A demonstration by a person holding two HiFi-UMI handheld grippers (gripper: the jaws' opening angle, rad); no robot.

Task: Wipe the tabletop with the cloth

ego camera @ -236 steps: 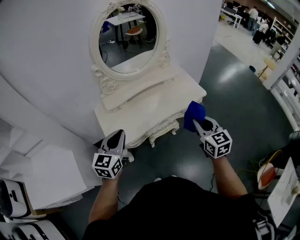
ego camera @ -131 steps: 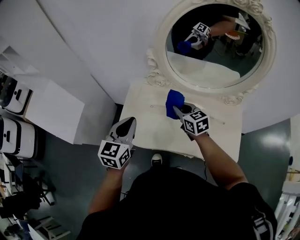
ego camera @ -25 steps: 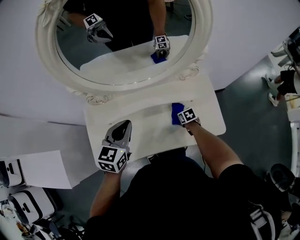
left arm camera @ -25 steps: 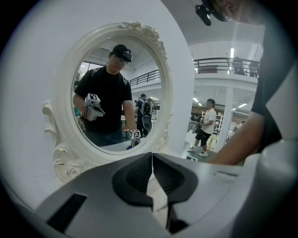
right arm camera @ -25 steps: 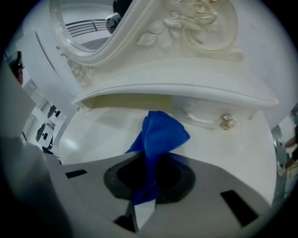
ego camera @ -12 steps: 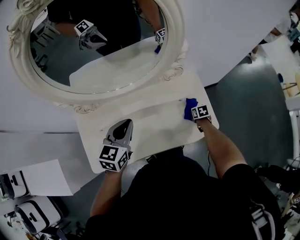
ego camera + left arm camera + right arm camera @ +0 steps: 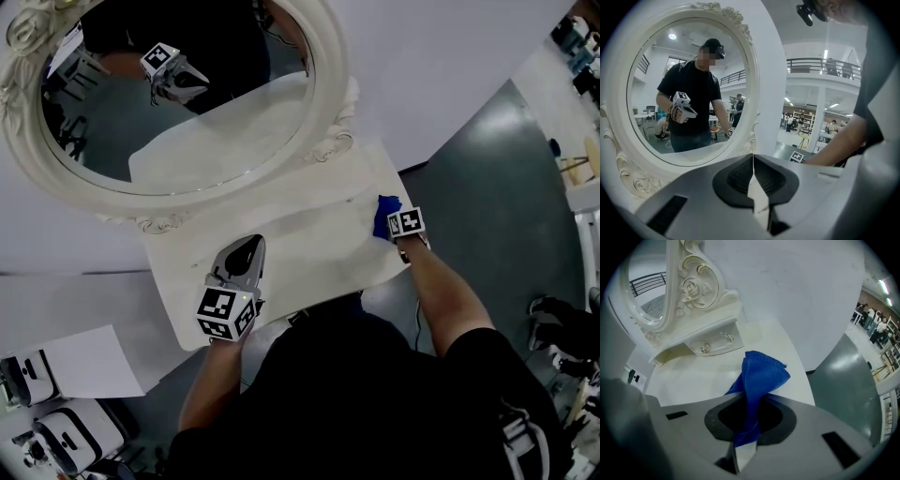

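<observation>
The blue cloth (image 7: 384, 215) is pinched in my right gripper (image 7: 392, 223), which is shut on it at the right end of the white dressing tabletop (image 7: 300, 234). In the right gripper view the cloth (image 7: 759, 376) bunches up out of the closed jaws above the tabletop (image 7: 693, 376), near its right edge. My left gripper (image 7: 246, 253) hovers over the left front part of the tabletop, shut with nothing in it. In the left gripper view the jaws meet along a thin seam, pointing at the oval mirror (image 7: 689, 89).
An ornate oval mirror (image 7: 169, 84) stands at the back of the table, with a small drawer shelf (image 7: 712, 341) under it. A white wall (image 7: 450, 56) lies behind. Dark floor (image 7: 487, 206) drops off right of the table. White boxes (image 7: 66, 361) sit at lower left.
My right gripper has carried the cloth rightward across the tabletop to its right end. The left gripper has stayed over the left front part.
</observation>
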